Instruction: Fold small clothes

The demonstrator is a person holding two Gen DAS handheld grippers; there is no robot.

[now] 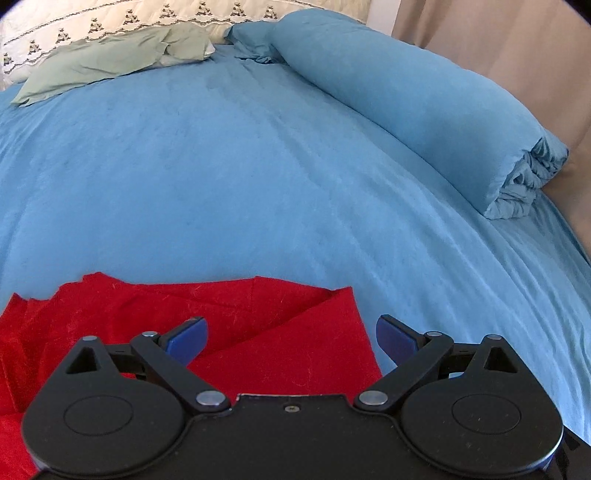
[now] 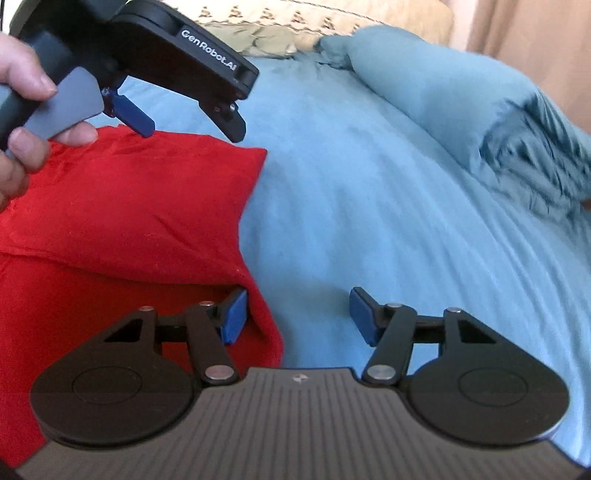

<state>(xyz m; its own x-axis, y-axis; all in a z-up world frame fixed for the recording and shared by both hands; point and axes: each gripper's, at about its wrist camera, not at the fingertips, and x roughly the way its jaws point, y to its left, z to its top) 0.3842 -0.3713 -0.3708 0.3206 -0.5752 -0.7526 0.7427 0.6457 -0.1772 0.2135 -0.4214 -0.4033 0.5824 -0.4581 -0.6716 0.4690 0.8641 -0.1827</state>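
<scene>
A red garment (image 1: pixel 229 332) lies partly folded on the blue bed sheet (image 1: pixel 221 166); it also shows in the right wrist view (image 2: pixel 129 221) at the left. My left gripper (image 1: pixel 291 339) is open just above the garment's right part, its jaws wide apart and empty. In the right wrist view it (image 2: pixel 184 122) hovers over the garment's far edge, held by a hand. My right gripper (image 2: pixel 295 317) is open at the garment's near right edge, its left pad (image 2: pixel 232 317) over the red cloth, its right one over the sheet.
A rolled blue blanket (image 1: pixel 424 99) lies along the bed's right side, also seen in the right wrist view (image 2: pixel 480 99). A pale green pillowcase (image 1: pixel 110 59) and a white embroidered quilt (image 1: pixel 110 18) lie at the far end. A beige wall (image 1: pixel 517 44) borders the right.
</scene>
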